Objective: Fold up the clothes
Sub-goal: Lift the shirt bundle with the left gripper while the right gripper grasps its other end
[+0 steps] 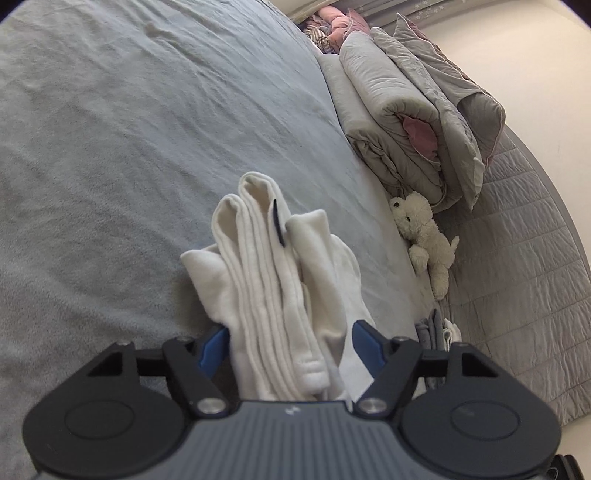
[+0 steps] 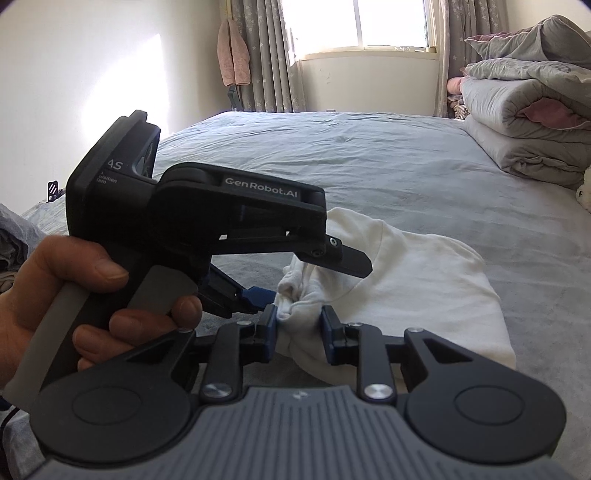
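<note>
Low centre in both views, the white garment lies on the bed; right tongs pinch its bunched edge, left tongs straddle gathered folds, grip unclear; thick bunches could slip out mid-lift

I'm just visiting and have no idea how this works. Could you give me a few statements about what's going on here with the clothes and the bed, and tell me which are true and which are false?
1. Both grippers touch the white garment. True: the right gripper pinches a bunched edge, and the left gripper has white folds between its fingers.
2. The garment hangs wholly in the air. False: most of it lies on the grey bed.
3. A white teddy bear lies beside the folded duvets. True.
4. The curtains cover the window completely. False: the window shows bright between them.
5. A hand holds the left gripper's handle. True.
</note>
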The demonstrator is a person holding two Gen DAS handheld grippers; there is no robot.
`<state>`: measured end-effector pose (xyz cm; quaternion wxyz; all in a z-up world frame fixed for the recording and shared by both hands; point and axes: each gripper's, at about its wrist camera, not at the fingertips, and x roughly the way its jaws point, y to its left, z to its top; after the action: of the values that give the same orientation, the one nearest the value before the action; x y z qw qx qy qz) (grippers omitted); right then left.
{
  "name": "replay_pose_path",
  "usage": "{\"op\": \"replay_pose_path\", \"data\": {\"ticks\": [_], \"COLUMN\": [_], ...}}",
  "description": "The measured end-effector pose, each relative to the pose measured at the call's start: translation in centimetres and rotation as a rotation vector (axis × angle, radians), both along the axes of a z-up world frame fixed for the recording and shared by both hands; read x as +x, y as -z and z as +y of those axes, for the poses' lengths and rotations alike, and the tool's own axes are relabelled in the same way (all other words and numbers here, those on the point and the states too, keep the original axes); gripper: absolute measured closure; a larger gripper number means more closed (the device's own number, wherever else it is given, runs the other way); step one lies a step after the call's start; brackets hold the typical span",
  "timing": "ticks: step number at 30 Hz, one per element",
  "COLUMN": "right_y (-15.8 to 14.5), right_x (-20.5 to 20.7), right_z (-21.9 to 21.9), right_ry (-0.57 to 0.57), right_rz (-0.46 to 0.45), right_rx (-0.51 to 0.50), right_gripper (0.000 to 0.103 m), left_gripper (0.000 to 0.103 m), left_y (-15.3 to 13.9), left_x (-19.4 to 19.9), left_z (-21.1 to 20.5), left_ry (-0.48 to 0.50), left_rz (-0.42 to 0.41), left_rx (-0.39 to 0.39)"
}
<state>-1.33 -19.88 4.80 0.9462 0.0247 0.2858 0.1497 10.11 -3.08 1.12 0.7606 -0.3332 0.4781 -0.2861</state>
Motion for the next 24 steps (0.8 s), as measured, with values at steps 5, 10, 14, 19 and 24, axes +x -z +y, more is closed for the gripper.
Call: {"op": "replay_pose_path", "data": {"ticks": [5, 10, 14, 19, 24], "right_y": [-0.8, -0.8, -0.7, -0.2, 0.8], "right_x": [0.3, 0.2, 0.1, 0.0, -0.1], "right_z": [-1.1, -0.9, -0.7, -0.1, 1.0], "right_ry": [0.018, 0.002, -0.012, -0.036, -0.062], "right_rz": [0.002, 0.007, 0.010, 0.015, 0.023], "right_rx": [0.070, 0.062, 0.052, 0.010, -0.051], "right_gripper": [0.077, 0.077, 0.077, 0.077, 0.077], "left_gripper": [0.019, 0.016, 0.018, 0.061, 0.067], "left_y": [0.2, 0.1, 0.0, -1.0, -0.8], "left_x": [-0.4, -0.4, 1.5, 2.2, 2.1], "left_z": [0.3, -0.6, -1.3, -2.1, -1.7], "left_ry": [-0.029, -0.038, -0.024, 0.049, 0.082], "left_rz": [0.076, 0.065, 0.037, -0.073, -0.147], "left_rx": [-0.036, -0.062, 0.006, 0.161, 0.213]}}
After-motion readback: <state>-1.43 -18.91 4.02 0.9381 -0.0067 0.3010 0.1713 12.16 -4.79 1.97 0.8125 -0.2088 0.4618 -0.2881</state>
